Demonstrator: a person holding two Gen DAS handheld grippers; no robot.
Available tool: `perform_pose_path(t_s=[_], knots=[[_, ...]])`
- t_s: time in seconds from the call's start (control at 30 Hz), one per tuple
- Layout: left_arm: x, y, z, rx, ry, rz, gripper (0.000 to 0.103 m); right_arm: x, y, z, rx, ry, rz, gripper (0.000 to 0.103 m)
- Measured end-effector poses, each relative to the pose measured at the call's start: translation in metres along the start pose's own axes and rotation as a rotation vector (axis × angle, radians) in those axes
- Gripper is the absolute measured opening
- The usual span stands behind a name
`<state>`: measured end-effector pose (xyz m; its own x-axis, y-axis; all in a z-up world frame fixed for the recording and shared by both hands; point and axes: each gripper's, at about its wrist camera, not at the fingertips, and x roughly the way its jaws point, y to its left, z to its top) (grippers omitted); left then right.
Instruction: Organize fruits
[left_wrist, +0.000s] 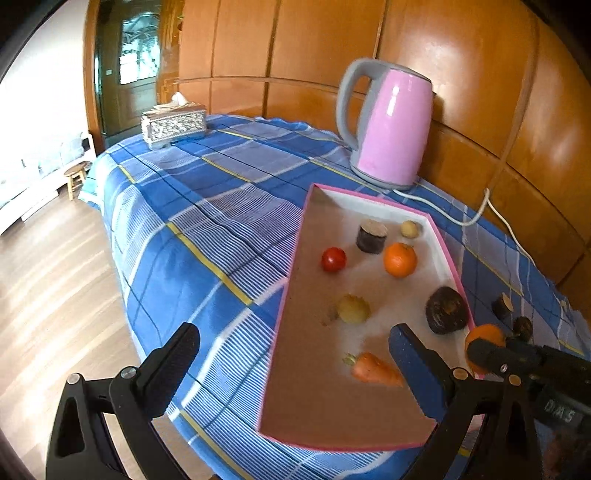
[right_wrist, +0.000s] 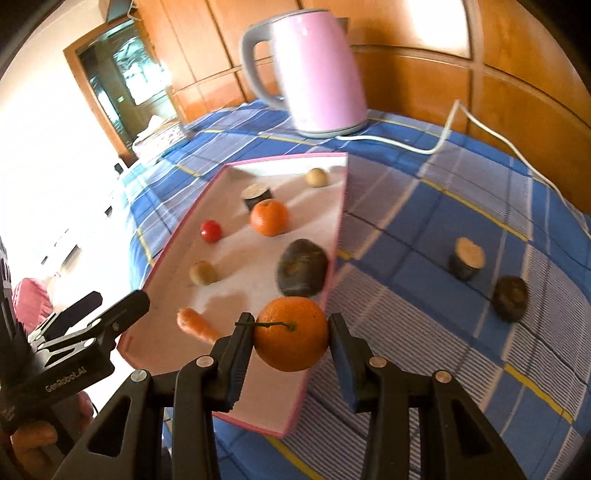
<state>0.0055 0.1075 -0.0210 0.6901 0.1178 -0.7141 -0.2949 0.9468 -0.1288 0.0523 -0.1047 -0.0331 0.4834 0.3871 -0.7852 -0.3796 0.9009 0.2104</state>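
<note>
A pink-rimmed shallow tray (left_wrist: 295, 258) (right_wrist: 332, 236) lies on the blue checked cloth. It holds an orange (left_wrist: 400, 259) (right_wrist: 269, 217), a tomato (left_wrist: 333, 259) (right_wrist: 211, 231), a carrot (left_wrist: 375, 368) (right_wrist: 195, 325), two pale round fruits and two dark pieces. My right gripper (right_wrist: 291, 338) is shut on a second orange (right_wrist: 291, 334) over the tray's right rim; this orange also shows in the left wrist view (left_wrist: 485, 338). My left gripper (left_wrist: 291, 350) is open and empty over the tray's near left edge.
A pink kettle (left_wrist: 389, 122) (right_wrist: 314, 70) with a white cord (right_wrist: 447, 133) stands behind the tray. Two dark pieces (right_wrist: 467, 263) (right_wrist: 511, 297) lie on the cloth right of the tray. A tissue box (left_wrist: 173, 123) sits at the far left. The table edge drops to wooden floor at left.
</note>
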Motion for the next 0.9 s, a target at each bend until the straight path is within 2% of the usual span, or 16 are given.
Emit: perform_pose_path(t_s=[0.33, 0.6, 0.73, 0.9], knots=[[0.001, 0.004, 0.002, -0.002, -0.021, 0.018, 0.103, 0.020, 0.024, 0.008, -0.050, 0.032, 0.017, 0.041], [0.004, 0.003, 0.000, 0.000, -0.007, 0.014, 0.103, 0.032, 0.021, 0.015, -0.026, 0.047, -0.001, 0.042], [0.005, 0.002, -0.002, 0.004, -0.001, 0.008, 0.103, 0.034, 0.020, 0.017, -0.006, 0.037, -0.003, 0.050], [0.005, 0.000, -0.001, 0.009, 0.001, -0.003, 0.103, 0.030, 0.018, 0.015, 0.016, 0.023, 0.003, 0.050]])
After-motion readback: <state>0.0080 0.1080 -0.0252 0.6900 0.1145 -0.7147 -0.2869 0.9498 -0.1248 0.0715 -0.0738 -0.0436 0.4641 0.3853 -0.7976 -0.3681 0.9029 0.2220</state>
